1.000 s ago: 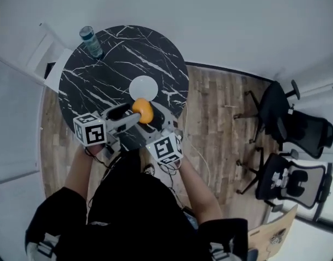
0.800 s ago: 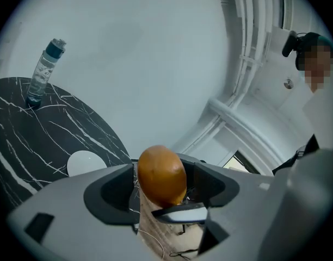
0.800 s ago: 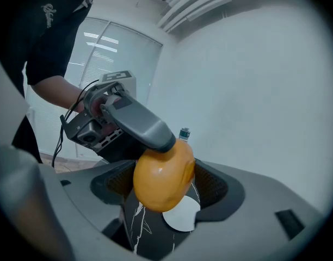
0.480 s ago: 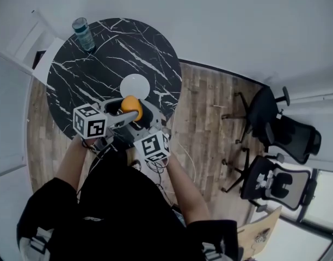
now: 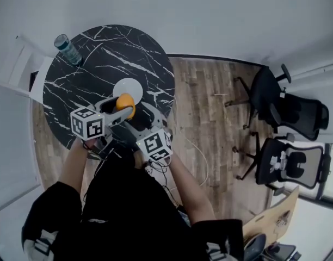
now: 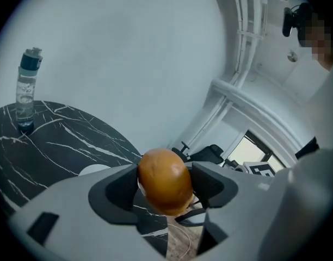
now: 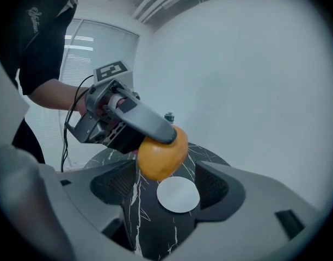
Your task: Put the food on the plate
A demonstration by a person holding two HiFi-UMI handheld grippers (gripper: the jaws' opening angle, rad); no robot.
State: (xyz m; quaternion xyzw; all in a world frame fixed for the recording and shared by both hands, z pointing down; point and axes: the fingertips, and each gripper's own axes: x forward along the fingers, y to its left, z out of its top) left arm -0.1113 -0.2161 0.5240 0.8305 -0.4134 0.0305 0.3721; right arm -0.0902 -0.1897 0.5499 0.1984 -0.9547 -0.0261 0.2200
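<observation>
A round black marble table (image 5: pixel 101 53) with white veining stands close to a pale wall, on a wood-plank floor (image 5: pixel 210 102). Two black office chairs (image 5: pixel 294 116) are parked well apart from the table at the room's right side, and a thin cable (image 5: pixel 198 157) loops across the planks beside the person. A window with blinds (image 7: pixel 96 48) shows behind the person in the right gripper view.

A clear water bottle (image 5: pixel 67 49) with a dark cap stands upright at the table's far-left edge, well apart from everything else on it. A small white plate (image 7: pixel 178 194) lies flat near the middle of the table, with nothing on it.

The person, in a dark top, leans over the near side of the table with both tools raised. The left gripper (image 6: pixel 165 186) has its jaws closed against the sides of a round orange piece of food (image 5: pixel 125 103) and holds it in the air, clear of the marble and over the plate's near rim. The right gripper (image 7: pixel 167 192) sits just beside it with its jaws wide apart and nothing between them; only the plate and table show through the gap. From that side, the left gripper's body and the food cross in front of the table's far half and partly cover the bottle.
</observation>
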